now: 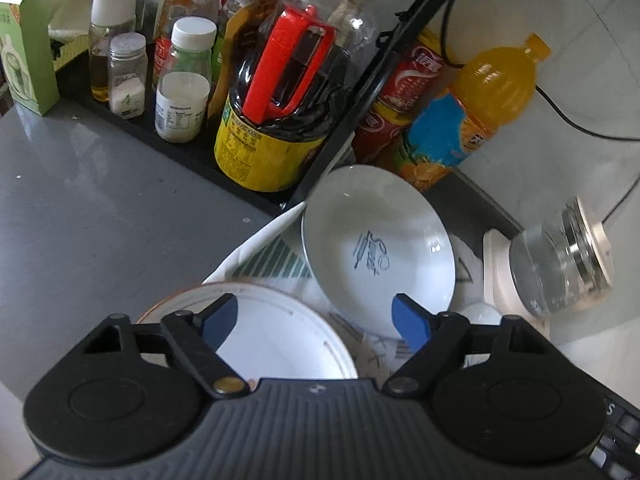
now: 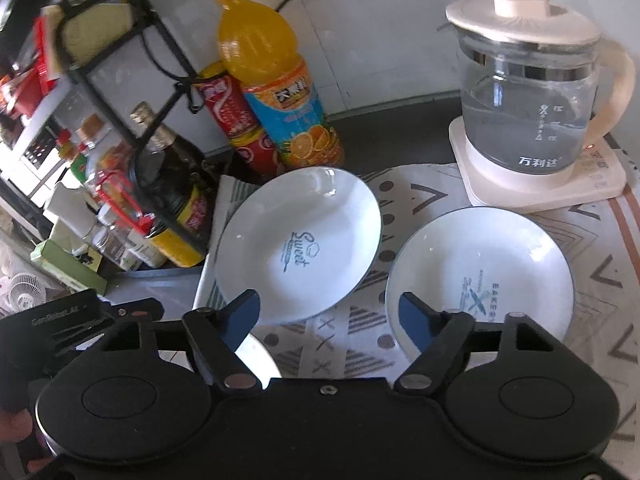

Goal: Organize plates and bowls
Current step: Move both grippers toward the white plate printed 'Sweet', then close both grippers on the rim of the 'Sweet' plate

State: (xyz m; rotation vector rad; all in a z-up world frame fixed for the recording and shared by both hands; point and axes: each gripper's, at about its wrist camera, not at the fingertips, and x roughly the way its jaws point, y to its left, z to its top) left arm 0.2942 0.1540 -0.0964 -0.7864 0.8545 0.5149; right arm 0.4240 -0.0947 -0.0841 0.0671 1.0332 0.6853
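Plates: the "Sweet" plate [image 2: 298,242] and "Bakery" plate [image 2: 480,276] lie side by side, apart, on the patterned cloth [image 2: 600,280] before the kettle [image 2: 528,108]. Left gripper [image 1: 316,318] and right gripper [image 2: 330,312] both gape wide, holding nothing.

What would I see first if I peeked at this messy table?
Probably the bright orange juice bottle standing against the white wall, with two round white plates with blue writing lying apart on the patterned cloth before it. Right of them stands a clear glass kettle with a cream lid.
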